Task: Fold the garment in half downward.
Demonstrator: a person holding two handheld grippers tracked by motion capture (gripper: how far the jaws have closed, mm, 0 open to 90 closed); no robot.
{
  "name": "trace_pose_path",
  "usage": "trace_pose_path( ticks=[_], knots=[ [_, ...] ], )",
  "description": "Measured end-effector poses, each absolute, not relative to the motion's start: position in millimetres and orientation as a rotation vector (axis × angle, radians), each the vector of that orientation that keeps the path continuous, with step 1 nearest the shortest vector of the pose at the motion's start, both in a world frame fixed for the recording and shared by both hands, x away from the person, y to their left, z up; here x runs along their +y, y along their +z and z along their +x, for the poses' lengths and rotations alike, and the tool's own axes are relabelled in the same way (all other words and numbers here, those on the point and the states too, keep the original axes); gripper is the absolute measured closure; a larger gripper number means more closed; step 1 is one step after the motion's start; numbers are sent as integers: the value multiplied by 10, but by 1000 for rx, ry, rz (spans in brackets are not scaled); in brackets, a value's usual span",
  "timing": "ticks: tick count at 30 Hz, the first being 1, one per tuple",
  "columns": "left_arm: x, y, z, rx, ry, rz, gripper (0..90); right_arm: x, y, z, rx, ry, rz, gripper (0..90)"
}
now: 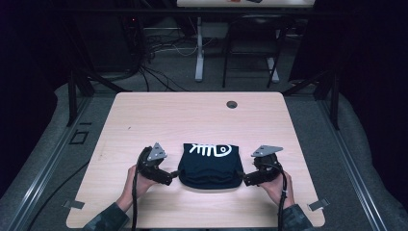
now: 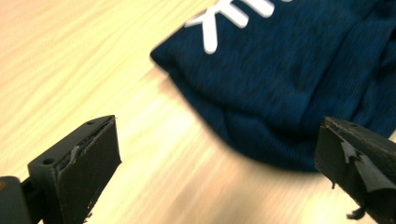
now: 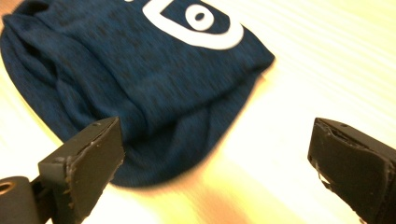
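There is one folded dark blue garment [image 1: 210, 165] with one white print on top. It lies on one wooden surface [image 1: 192, 115]. There are two tongs: the left tongs [image 1: 174, 174] just left of the garment and the right tongs [image 1: 244, 180] just right of it. Each has two black jaws and one grey three-cornered plate. Beyond the garment, the surface has one round hole [image 1: 232, 104].

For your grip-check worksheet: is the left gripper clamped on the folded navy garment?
No, the left gripper stands open beside the folded navy garment.
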State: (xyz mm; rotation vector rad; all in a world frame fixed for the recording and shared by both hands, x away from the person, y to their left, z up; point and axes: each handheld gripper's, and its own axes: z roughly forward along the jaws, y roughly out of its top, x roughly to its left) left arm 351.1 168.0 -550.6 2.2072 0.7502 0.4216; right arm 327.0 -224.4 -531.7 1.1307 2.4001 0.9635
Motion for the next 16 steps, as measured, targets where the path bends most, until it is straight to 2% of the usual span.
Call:
trace_pose_path(
  ticks=[8, 16],
  knots=[
    [1786, -5660, 3457, 799, 402, 2244, 0, -2432, -5498, 3179, 2408, 896, 1204, 36],
    [1778, -5718, 3499, 806, 390, 2263, 0, -2432, -5563, 3191, 2439, 865, 1204, 37]
  ],
)
